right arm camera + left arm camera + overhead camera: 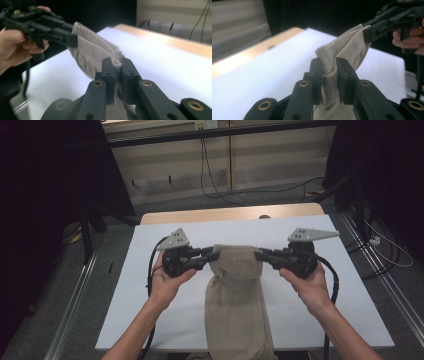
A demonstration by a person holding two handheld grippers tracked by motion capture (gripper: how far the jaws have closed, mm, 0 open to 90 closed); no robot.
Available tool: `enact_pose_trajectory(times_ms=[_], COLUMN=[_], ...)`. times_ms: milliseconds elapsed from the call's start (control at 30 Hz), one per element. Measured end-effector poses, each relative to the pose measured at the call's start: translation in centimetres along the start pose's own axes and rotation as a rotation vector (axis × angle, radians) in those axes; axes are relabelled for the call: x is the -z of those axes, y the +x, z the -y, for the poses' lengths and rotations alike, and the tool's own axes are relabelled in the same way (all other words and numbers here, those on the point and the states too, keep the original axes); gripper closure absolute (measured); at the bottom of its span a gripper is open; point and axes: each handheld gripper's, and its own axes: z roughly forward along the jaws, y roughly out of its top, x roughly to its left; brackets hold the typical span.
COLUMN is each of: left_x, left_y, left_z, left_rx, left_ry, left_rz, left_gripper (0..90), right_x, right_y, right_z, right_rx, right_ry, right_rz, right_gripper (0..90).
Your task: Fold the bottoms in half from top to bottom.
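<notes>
A beige knit garment point(235, 295) hangs lifted above the white table point(150, 290), its lower part trailing over the front edge. My left gripper point(216, 255) is shut on the garment's point(342, 50) upper left corner, and the fabric is bunched between the jaws of the left gripper point(329, 71). My right gripper point(259, 255) is shut on the upper right corner. In the right gripper view the cloth point(92, 52) is pinched between the jaws of the right gripper point(118, 68). The waistband stretches between the two grippers.
The table's wooden far edge point(230, 213) lies beyond the white sheet. Cables point(210, 175) run across the floor behind the table, and metal rails point(75, 295) flank it on both sides. Dark curtains stand at the left and right.
</notes>
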Motion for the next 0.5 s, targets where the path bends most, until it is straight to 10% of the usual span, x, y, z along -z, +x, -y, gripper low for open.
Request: enact_pose_trajectory(times_ms=[500], left_x=[1.0], left_y=[-5.9], left_z=[9.8], left_rx=[0.032], left_ry=[0.169], left_rz=[0.118], left_gripper=[74.5], right_x=[0.9], right_y=[4.4], right_z=[10.1], right_rx=[0.037], right_ry=[0.170], right_rz=[-0.056], right_gripper=[82.2])
